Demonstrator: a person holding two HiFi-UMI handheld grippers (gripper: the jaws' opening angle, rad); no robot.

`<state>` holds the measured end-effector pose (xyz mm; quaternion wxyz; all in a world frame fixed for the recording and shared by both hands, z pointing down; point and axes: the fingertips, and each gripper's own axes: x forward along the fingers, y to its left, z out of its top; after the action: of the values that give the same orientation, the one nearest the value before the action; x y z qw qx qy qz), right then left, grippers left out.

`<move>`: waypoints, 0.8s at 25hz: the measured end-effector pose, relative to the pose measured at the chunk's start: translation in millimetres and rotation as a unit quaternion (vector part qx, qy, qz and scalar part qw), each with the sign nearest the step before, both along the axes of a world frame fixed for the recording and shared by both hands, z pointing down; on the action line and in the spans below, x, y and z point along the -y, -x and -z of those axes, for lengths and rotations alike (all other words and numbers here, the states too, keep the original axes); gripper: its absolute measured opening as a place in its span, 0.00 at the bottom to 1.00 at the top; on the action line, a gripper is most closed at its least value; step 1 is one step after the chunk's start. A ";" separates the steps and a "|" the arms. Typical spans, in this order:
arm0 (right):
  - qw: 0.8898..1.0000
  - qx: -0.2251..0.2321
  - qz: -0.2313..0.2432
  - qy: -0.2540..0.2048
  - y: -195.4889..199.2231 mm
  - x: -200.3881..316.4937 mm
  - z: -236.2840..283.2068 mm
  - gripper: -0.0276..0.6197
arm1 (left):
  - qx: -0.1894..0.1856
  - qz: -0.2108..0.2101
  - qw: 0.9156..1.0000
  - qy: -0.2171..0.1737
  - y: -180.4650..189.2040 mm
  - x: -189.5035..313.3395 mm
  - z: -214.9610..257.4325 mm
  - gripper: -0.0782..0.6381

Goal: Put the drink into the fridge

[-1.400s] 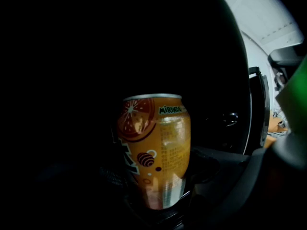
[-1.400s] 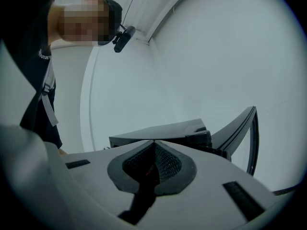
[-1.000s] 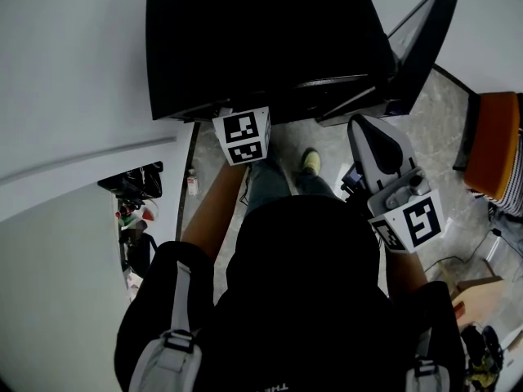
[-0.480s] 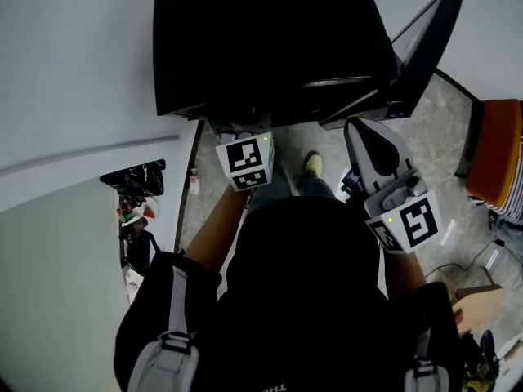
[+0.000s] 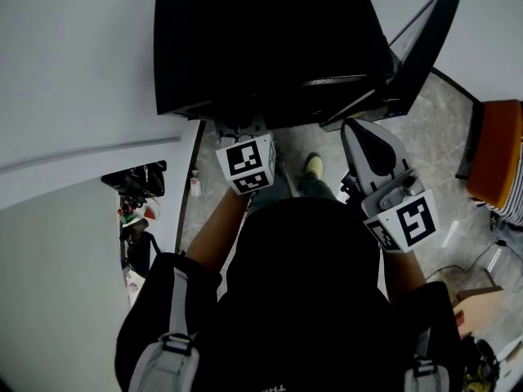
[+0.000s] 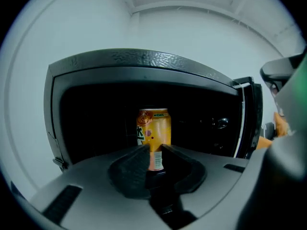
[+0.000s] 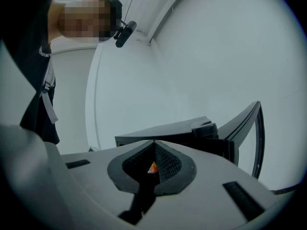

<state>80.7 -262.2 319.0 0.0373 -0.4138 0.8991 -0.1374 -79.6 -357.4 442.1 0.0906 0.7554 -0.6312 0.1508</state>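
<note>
Now: can point(image 6: 154, 128) stands upright inside the open fridge point(image 6: 144, 63). Left tool point(image 6: 153, 147) points at it from outside; its jaws have just been closing to a slim gap, nothing pinched between them. Right tool point(image 7: 154, 142) is pressed together near the door point(image 7: 249, 133).

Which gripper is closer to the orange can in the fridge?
Left. The left gripper faces the can at the fridge mouth, jaws just closing short of it, nothing between them; the right gripper sits aside by the open door.
</note>
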 end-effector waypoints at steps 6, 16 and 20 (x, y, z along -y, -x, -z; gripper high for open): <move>1.000 -0.003 -0.005 -0.001 -5.1 -2.3 -1.2 0.06 | -0.004 0.008 1.000 -0.004 1.9 6.0 2.2 0.12; 1.000 0.005 -0.019 -0.005 -16.5 -1.0 3.6 0.06 | 0.009 0.021 1.000 -0.003 9.7 9.7 1.5 0.12; 1.000 0.006 -0.019 -0.011 -23.4 -1.2 6.9 0.06 | 0.015 0.023 1.000 -0.001 6.5 1.3 5.0 0.12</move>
<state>104.1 -261.0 312.1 0.0500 -0.4291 0.8925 -0.1295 -86.1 -358.7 437.1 0.0837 0.7383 -0.6501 0.1593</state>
